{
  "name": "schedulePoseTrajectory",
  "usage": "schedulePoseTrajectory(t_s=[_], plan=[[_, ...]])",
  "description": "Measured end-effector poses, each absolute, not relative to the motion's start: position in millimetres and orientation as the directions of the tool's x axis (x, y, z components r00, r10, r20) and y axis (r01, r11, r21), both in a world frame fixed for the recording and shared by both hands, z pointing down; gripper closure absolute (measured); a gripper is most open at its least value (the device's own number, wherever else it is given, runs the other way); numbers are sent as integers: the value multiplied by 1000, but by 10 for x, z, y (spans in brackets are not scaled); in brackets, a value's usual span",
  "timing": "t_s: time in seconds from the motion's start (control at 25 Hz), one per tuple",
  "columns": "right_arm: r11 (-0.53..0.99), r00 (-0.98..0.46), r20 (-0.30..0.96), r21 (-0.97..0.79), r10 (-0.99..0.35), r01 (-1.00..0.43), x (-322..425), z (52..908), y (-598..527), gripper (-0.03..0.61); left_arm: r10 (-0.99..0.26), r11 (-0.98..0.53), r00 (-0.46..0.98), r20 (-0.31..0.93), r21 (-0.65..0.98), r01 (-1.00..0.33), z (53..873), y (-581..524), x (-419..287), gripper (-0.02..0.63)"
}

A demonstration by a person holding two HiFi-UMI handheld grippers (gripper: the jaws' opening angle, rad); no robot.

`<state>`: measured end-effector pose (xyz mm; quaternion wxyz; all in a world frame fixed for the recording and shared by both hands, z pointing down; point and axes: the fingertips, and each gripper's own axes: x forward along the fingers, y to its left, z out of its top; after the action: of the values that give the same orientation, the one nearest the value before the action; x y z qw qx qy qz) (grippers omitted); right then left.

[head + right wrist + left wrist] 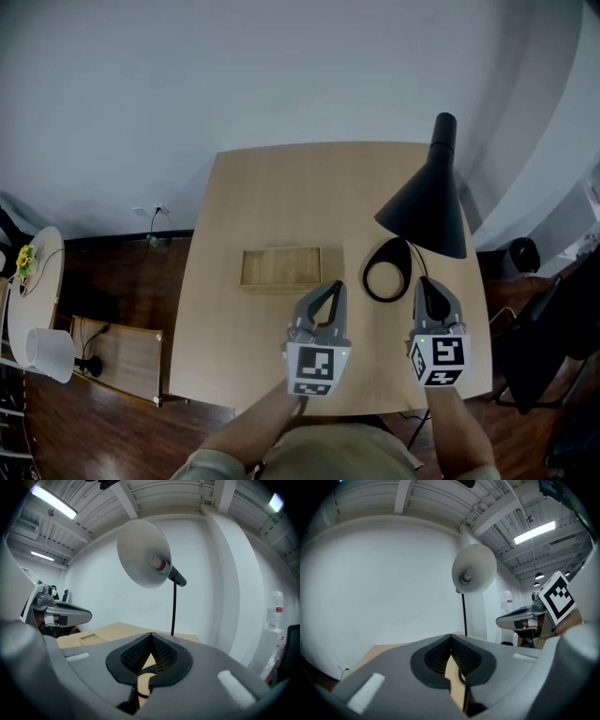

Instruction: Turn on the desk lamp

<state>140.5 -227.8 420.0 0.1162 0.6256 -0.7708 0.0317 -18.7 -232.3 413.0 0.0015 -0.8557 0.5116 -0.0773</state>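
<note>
The desk lamp (427,204) is black, the table (281,187) tan.

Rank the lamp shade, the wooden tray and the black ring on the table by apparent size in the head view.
1. Lamp shade, though it is raised toward the camera, which may inflate it.
2. Wooden tray.
3. Black ring, narrower than the tray.

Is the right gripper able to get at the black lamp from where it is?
Probably yes: the right gripper sits close beside the ring base of the lamp, with only bare table between them.
</note>
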Motion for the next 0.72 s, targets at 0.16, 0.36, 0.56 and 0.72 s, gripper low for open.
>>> schedulePoseTrajectory(t_s=[0.16,0.36,0.56,0.72], plan=[[246,-216,248,96,-944,-964,1620,4372,-2573,578,-889,-446,432,154,-68,-893,4258,-2498,47,614],[278,-224,325,131,-919,-952,1755,4760,-2920,578,-875,-469,457,161,-42,-882,4409,-2663,308,594],[293,-220,406,129,-887,-947,1787,5171,-3268,578,-877,-454,420,233,-113,-884,4788,-2906,359,607],[297,-205,475,127,-856,-946,1822,5564,-3530,578,-874,-446,406,268,-108,-889,5045,-3111,362,614]])
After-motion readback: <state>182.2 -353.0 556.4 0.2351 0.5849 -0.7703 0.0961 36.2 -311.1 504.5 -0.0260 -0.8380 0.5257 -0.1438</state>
